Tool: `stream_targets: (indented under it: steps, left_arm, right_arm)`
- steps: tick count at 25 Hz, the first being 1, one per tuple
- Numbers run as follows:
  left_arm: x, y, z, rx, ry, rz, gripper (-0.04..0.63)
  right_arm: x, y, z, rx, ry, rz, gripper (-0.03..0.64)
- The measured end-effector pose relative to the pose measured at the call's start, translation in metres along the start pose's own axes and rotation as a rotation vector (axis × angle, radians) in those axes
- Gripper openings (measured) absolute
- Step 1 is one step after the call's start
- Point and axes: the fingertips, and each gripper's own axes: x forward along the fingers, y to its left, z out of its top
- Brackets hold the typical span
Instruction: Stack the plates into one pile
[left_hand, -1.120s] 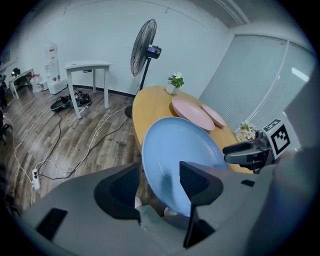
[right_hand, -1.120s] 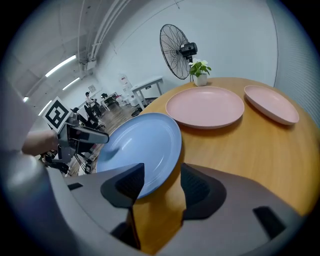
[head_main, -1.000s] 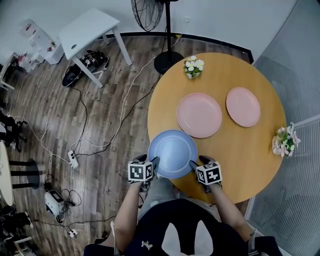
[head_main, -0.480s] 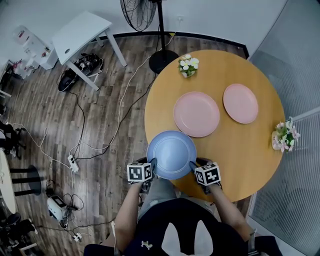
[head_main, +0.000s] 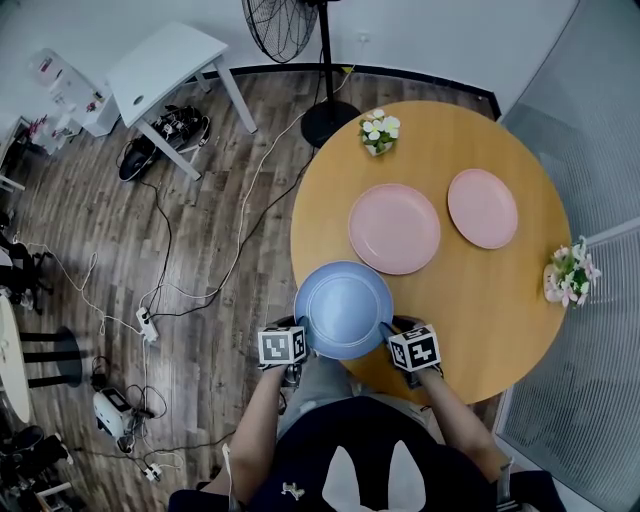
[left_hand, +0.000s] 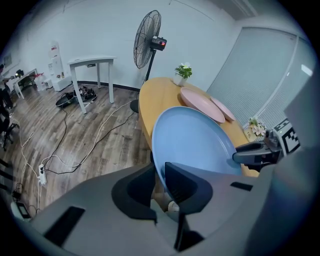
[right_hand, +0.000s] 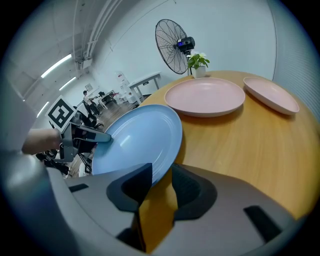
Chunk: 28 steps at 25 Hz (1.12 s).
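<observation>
A blue plate (head_main: 345, 308) sits at the near edge of the round wooden table (head_main: 480, 300), jutting over it. My left gripper (head_main: 305, 325) has the plate's left rim (left_hand: 195, 140) between its jaws, which are closing and press on it. My right gripper (head_main: 388, 330) is at the opposite rim (right_hand: 135, 140); its jaws are closing too, and they pinch that edge. Two pink plates lie side by side farther back, a larger one (head_main: 394, 228) and a smaller one (head_main: 483, 208). In the right gripper view the larger pink plate (right_hand: 205, 96) is just beyond the blue one.
A small flower pot (head_main: 378, 132) stands at the table's far edge and another (head_main: 568, 275) at its right edge. A standing fan (head_main: 325, 115), a white side table (head_main: 165, 65) and loose cables (head_main: 200, 290) are on the wood floor to the left.
Both grippers' jaws have narrowed onto the blue plate's rim. The plate and the pink plates are where they were.
</observation>
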Motion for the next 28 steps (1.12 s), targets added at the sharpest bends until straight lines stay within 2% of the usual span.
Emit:
stream_targets:
  steps: [6,12,28]
  left_arm:
    - [-0.008,0.001,-0.001,-0.020,-0.013,-0.003,0.075]
    - [-0.023,-0.008,0.008,-0.037,-0.071,-0.027,0.075]
    - [-0.085,-0.046,0.087,0.054,-0.299,-0.056,0.075]
  right_arm:
    - [-0.006,0.005,0.002,-0.005,-0.004,0.003,0.130]
    - [-0.021,0.007,0.012,0.003,-0.042,0.005,0.129]
    - [-0.092,0.004,0.086,-0.007,-0.253,-0.013,0.115]
